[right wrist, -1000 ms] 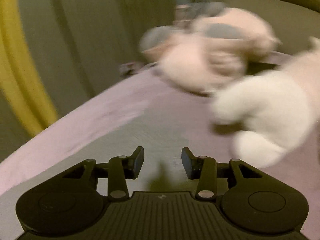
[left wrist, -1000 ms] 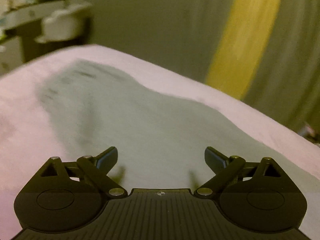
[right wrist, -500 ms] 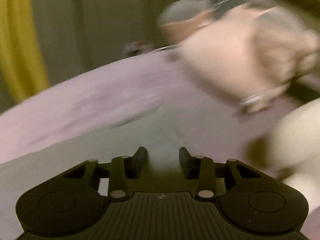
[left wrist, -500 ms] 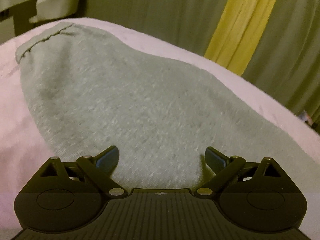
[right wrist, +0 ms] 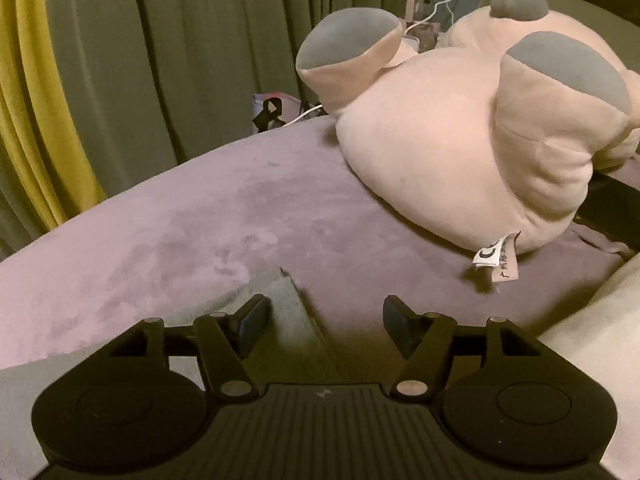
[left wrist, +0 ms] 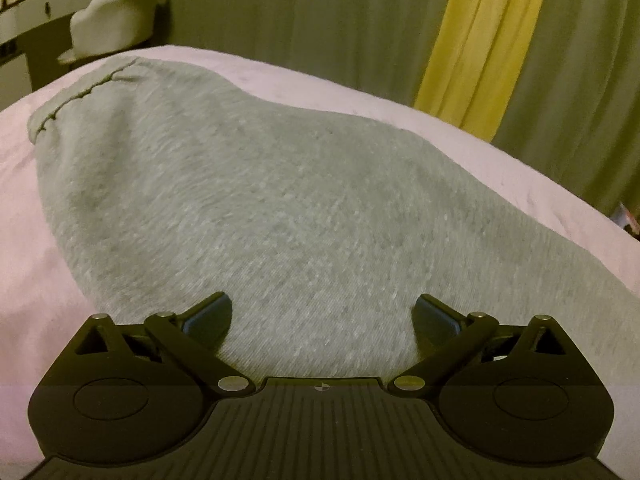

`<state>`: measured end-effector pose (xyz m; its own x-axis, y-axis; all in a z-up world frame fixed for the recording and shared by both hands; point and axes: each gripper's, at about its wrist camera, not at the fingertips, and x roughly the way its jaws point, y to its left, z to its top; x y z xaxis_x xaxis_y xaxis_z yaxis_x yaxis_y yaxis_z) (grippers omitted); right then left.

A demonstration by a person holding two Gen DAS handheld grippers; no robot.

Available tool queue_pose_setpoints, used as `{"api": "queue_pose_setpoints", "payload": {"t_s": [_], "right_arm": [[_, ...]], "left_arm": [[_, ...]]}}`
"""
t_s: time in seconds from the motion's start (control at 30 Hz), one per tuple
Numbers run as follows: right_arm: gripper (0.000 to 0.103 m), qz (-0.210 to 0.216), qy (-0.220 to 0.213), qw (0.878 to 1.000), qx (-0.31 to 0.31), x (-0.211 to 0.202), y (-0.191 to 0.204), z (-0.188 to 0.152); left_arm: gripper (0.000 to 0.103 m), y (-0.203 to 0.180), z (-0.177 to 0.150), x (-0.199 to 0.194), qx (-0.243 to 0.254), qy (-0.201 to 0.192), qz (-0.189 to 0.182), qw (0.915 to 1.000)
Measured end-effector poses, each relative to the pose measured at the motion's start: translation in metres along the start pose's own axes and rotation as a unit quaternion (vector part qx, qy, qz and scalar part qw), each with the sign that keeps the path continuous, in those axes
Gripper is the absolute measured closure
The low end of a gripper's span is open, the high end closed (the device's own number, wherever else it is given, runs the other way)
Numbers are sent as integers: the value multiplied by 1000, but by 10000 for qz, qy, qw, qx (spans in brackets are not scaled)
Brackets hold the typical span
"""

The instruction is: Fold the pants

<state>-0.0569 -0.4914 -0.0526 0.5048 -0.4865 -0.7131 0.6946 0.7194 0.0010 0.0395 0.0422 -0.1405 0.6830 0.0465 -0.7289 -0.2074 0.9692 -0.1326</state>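
**Two claws open, both low over the pants, nothing gripped**

Landmark: the grey pants (left wrist: 280, 208), lying flat on the bed (left wrist: 24, 200) with its pink cover.

- Left claw (left wrist: 323, 316): spread wide, nothing between the fingers. It sits low over the middle of the fabric, aimed along it toward the far seamed edge. I'd read that as lining up on the wide section before picking a grab point.
- Right claw (right wrist: 324, 322): also parted and empty, narrower gap than the left. It hangs at one end of the pants (right wrist: 276, 312), where a grey corner stops just ahead of the left fingertip. Probably positioned to pinch that corner and carry it over for a fold.
- Can't tell whether either claw touches the cloth.

Pants look:
- Soft grey fleece or sweat material, fuzzy nap.
- Spread smooth, no big wrinkles in view.
- Puckered stitched hem (left wrist: 84, 92) at the far end from the left claw.
- Looks like a single flat lay or one lengthwise fold; layers not distinguishable.

Beyond the pants' near corner, a big pink plush toy (right wrist: 472, 152) rests on the bed, well apart from the fabric. Likely just out of the working area.
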Motion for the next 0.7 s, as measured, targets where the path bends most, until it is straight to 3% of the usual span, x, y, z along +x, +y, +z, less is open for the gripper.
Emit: {"api": "queue_pose_setpoints", "payload": {"t_s": [0.17, 0.27, 0.33, 0.37, 0.4, 0.5, 0.57, 0.7], "right_arm": [[21, 212, 33, 9997, 140, 4, -8, -3], [20, 308, 86, 9994, -91, 10, -6, -5], [34, 579, -88, 9982, -138, 7, -4, -6], [67, 737, -116, 9971, -174, 6, -1, -7], [83, 749, -66, 9969, -216, 6, 1, -6], [84, 590, 38, 9973, -435, 12, 9, -3], [91, 629, -21, 9971, -422, 10, 9, -1], [101, 673, -578, 9960, -144, -9, 4, 8]], "left_arm": [[0, -6, -3, 2, 178, 10, 128, 9998], [0, -7, -3, 1, 218, 24, 149, 9996], [0, -7, -3, 1, 214, 23, 148, 9997], [0, -7, -3, 1, 214, 22, 150, 9997], [0, -7, -3, 1, 218, 22, 153, 9996], [0, -7, -3, 1, 235, 27, 160, 9996], [0, -8, -3, 1, 236, 26, 166, 9996], [0, -5, -3, -3, 102, -89, 123, 9998]]}}
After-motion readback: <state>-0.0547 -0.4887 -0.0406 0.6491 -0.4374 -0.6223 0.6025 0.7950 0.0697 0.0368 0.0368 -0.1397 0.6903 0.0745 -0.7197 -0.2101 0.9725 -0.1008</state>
